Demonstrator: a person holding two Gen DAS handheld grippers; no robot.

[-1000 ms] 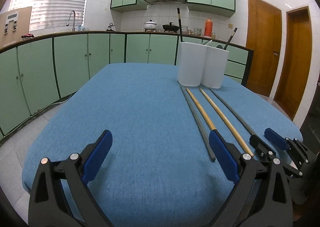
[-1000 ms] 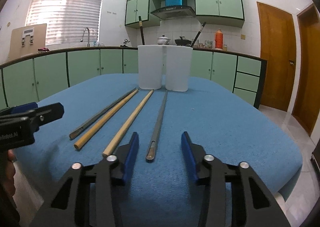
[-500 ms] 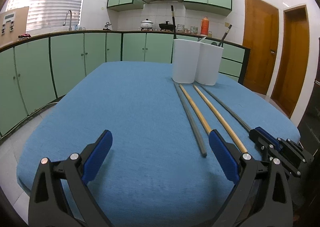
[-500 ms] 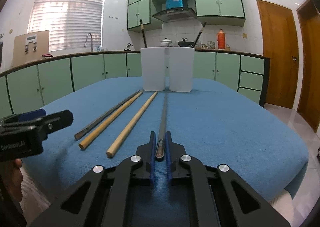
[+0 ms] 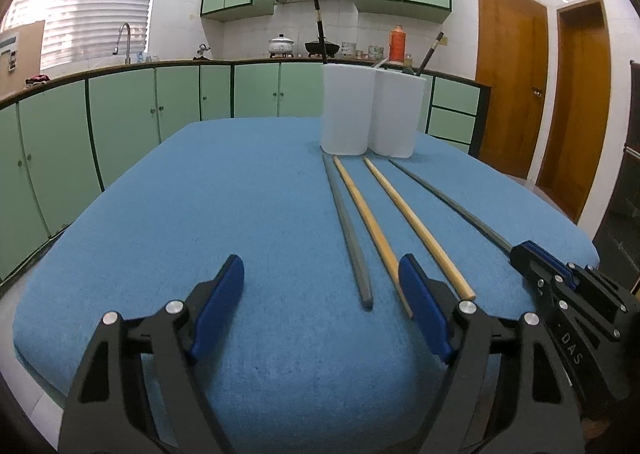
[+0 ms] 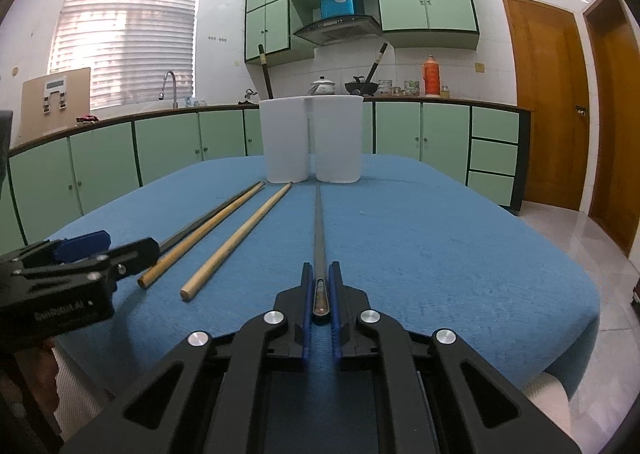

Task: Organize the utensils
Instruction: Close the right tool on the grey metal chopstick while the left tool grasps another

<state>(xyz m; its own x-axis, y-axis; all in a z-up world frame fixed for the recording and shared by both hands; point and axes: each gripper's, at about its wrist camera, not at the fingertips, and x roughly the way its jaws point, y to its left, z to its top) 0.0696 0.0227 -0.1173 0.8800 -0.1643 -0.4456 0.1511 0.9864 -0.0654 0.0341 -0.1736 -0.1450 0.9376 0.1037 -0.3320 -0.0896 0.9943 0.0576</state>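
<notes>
Four long chopsticks lie on the blue cloth table (image 5: 200, 214), pointing at a white twin holder (image 5: 346, 110) (image 6: 286, 138) at the far side. My right gripper (image 6: 320, 282) (image 5: 532, 258) is shut on the near end of the rightmost grey chopstick (image 6: 319, 230) (image 5: 448, 198). My left gripper (image 5: 320, 274) (image 6: 80, 254) is closing. The near end of the other grey chopstick (image 5: 346, 230) lies between its jaws, untouched. One wooden chopstick (image 5: 364, 210) runs behind the left gripper's right finger, and the second wooden chopstick (image 5: 412, 222) lies just outside it.
Dark utensil handles (image 5: 320, 34) stick up out of the holder. The table's near edge is right under both grippers, and its right edge drops to a tiled floor (image 6: 580, 238). Green cabinets (image 5: 120, 122) line the walls. Wooden doors (image 5: 512, 86) stand at the right.
My right gripper went from open to shut on the grey chopstick's near end. My left gripper shifted right toward the chopsticks, and its jaws have narrowed.
</notes>
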